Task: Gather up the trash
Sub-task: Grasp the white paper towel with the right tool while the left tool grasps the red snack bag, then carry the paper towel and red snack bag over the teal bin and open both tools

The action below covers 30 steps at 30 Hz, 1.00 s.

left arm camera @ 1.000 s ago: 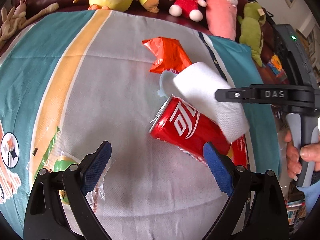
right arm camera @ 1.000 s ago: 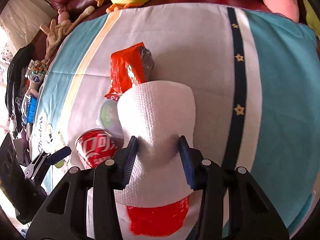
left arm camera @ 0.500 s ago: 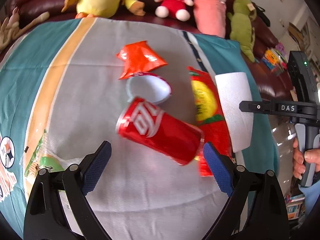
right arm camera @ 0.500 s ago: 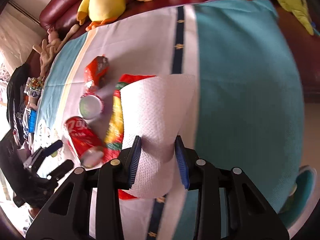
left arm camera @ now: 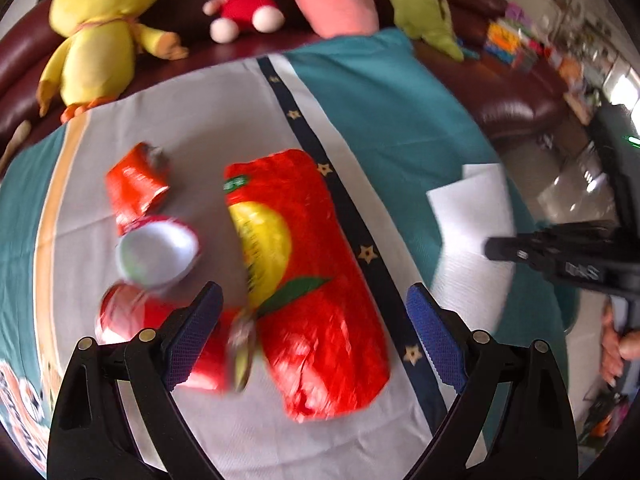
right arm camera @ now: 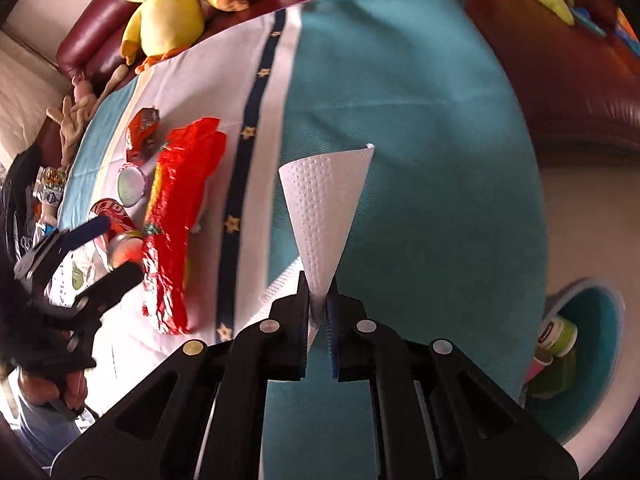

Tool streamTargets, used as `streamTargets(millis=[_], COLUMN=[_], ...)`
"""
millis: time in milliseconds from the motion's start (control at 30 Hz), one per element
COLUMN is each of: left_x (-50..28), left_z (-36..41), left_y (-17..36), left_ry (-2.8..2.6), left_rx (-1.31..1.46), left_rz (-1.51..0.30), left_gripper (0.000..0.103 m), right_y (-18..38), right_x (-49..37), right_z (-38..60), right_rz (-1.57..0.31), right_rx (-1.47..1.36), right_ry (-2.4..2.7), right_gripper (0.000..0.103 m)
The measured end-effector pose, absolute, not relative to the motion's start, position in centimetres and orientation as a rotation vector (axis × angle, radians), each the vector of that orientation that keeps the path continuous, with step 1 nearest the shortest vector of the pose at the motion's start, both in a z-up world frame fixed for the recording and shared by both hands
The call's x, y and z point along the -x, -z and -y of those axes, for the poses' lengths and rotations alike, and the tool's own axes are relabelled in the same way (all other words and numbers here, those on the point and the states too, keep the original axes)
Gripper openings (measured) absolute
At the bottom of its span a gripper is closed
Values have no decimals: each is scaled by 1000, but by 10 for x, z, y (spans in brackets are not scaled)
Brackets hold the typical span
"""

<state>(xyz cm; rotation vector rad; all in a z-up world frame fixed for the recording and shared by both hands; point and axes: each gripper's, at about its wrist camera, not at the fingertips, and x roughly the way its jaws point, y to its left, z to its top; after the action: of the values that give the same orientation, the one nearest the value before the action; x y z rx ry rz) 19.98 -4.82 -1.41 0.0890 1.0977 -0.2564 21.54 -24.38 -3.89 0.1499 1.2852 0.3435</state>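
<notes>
The paper towel [right arm camera: 326, 208], a second ago draped over the red snack bag [right arm camera: 180, 216], now hangs pinched in the fully closed right claw [right arm camera: 319, 304] over the cloth's teal right edge, near the bin [right arm camera: 592, 360]; the left claw [left arm camera: 312, 336] gapes empty over the bag.

Home living rm: maroon leather sofa [left arm camera: 516, 92], plush toys [left arm camera: 100, 36] along back, striped cloth [left arm camera: 224, 120].

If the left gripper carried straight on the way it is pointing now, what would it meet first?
Most likely the large red snack bag, which lies on the cloth between the open left gripper fingers' line; the blurred red can sits just beside the left finger. Depth is uncertain.
</notes>
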Motion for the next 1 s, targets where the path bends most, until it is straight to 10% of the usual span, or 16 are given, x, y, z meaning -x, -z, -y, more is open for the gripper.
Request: streamTargets(millis=[133,233,367,1000], left_x=[-224,-230,-221,-151], left_z=[64,66,65,95], left_y=[34,49,44,-6], left_ry=[237,226,231,356], left_rx=[-169,-177,-140,-56], left_rz=[-1150,-1188,-1159,-1087], left_gripper=[91,54,29,25], right_y=[45,50,55,25], right_x=[-211,-209,-206,-161], right_z=[259,267,278,330], right_rz=[-1282,-1281,-1279,-1157], right_rx=[-183,-211,-257,-426], right_ry=[-348,-357,-368,-375], right_gripper=[9,10,10,7])
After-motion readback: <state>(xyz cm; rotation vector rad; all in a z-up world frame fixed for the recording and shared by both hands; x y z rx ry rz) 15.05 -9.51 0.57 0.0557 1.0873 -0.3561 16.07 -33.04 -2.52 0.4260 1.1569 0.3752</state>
